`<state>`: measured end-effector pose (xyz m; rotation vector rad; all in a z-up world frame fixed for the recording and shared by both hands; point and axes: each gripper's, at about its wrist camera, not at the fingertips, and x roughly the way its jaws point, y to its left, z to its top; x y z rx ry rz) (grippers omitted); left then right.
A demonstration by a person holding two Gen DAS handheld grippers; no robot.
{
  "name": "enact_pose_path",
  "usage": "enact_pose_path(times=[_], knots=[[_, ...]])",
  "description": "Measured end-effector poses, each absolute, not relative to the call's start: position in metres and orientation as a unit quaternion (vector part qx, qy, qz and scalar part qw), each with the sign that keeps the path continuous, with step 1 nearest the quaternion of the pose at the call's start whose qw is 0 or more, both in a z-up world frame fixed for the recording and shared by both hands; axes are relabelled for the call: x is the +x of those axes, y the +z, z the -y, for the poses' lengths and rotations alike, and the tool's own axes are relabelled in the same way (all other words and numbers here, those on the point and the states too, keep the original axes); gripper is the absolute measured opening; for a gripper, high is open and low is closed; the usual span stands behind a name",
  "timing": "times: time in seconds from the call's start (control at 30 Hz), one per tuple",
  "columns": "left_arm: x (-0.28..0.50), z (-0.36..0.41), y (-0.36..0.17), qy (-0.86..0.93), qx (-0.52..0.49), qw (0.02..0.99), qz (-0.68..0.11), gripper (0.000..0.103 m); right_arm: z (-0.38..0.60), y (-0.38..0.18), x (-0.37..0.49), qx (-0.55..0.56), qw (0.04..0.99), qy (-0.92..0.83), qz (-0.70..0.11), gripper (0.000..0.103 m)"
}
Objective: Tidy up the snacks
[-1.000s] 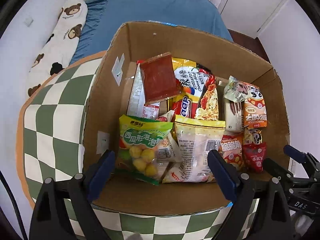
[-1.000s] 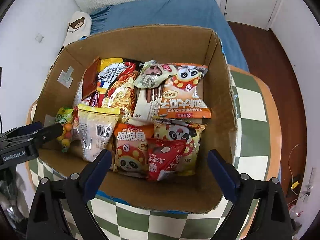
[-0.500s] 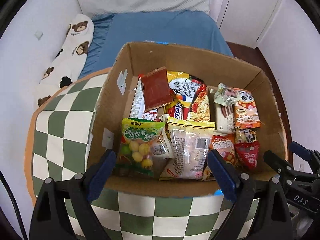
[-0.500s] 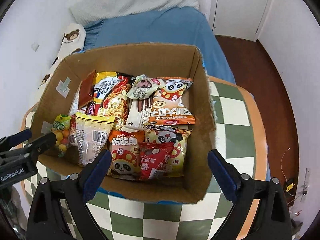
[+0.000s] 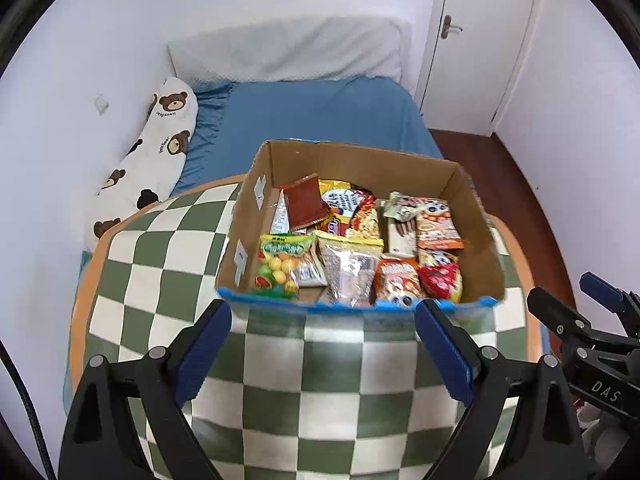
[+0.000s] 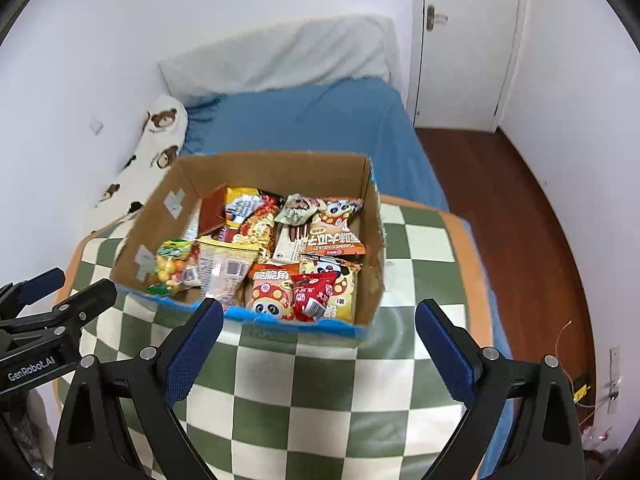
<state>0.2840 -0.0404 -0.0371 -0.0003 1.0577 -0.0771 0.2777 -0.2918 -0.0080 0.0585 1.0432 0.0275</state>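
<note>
Snack packets (image 5: 356, 256) sit packed in the cardboard box (image 5: 476, 240) on the checkered desk (image 5: 168, 264); left tongs (image 5: 322, 354) and right tongs (image 6: 318, 350) hang apart, empty; sorting looks finished

We cannot see the lower packets in the cardboard box (image 5: 448, 184) — the top layer covers them. The near box wall hides the front packets' bottoms. The table (image 6: 320, 400) blurs near its front and runs off the bottom edge — its legs unseen.
</note>
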Motion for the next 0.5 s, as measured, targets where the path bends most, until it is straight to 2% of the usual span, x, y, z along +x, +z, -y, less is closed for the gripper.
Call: enact_pose_path(times=[0.13,0.5], knots=[[0.253,0.039,-0.016,-0.040,0.002,0.873,-0.486,0.094,0.290,0.022,0.236,0.020,0.882,0.009,-0.470,0.102],[0.187,0.035,0.027,-0.043,-0.001,0.896,-0.442,0.094,0.287,0.091,0.158,0.016,0.914,0.003,-0.406,0.102]])
